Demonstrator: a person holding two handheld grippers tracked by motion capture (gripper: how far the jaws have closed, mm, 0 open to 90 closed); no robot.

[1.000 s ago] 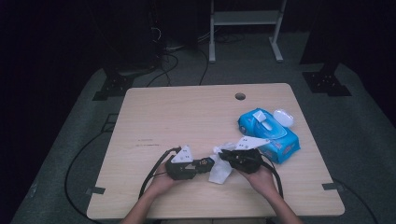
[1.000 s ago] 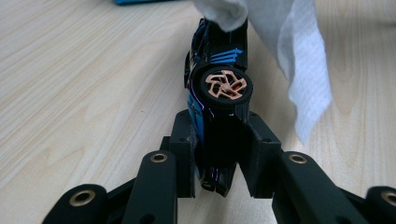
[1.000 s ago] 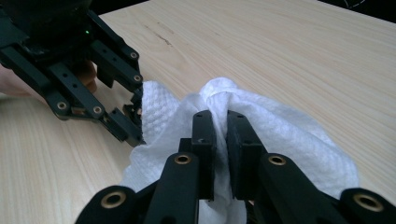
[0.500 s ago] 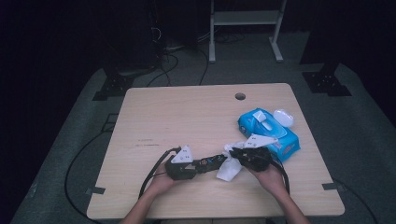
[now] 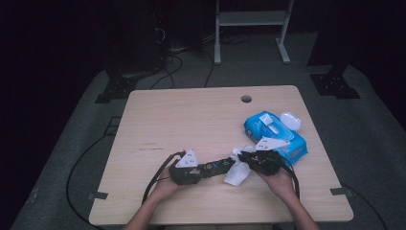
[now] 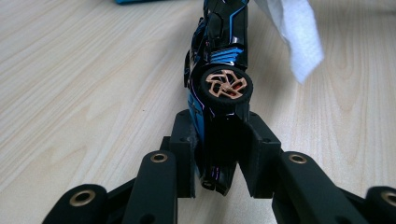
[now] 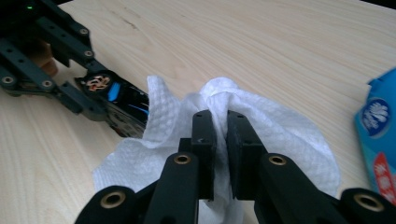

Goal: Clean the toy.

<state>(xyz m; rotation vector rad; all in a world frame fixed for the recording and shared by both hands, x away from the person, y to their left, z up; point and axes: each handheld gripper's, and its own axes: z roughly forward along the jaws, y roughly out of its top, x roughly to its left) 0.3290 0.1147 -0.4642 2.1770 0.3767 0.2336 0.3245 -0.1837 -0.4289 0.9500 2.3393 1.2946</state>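
While the person's left hand [image 5: 165,184] rests near the front edge of the desk [image 5: 191,115], the left tongs [image 5: 207,168] are clamped on a black toy car [image 5: 218,166] with blue stripes. In the left gripper view the car [image 6: 219,70] stands on its side between the two black jaws, which press against its body at one end, with a copper-spoked wheel [image 6: 226,87] facing the camera just above the pads. The car's far end points away across the wood, low over the surface; whether it touches the desk I cannot tell.

Just right of the car, a white paper wipe [image 5: 238,171] hangs bunched between the two grippers, its loose edge down toward the desk. The right tongs [image 5: 243,157] are closed on a gathered fold of this wipe; in the right gripper view the wipe [image 7: 280,135] billows out on both sides of the nearly touching jaws, and it lies against the car's end [image 7: 128,109], covering part of it. The left tongs [image 7: 81,100] appear there at the upper left, gripping the car.

Farther right, behind the right hand [image 5: 277,179], a blue pack of wet wipes [image 5: 273,132] lies on the desk with its white lid [image 5: 290,120] flipped open and a sheet poking up.
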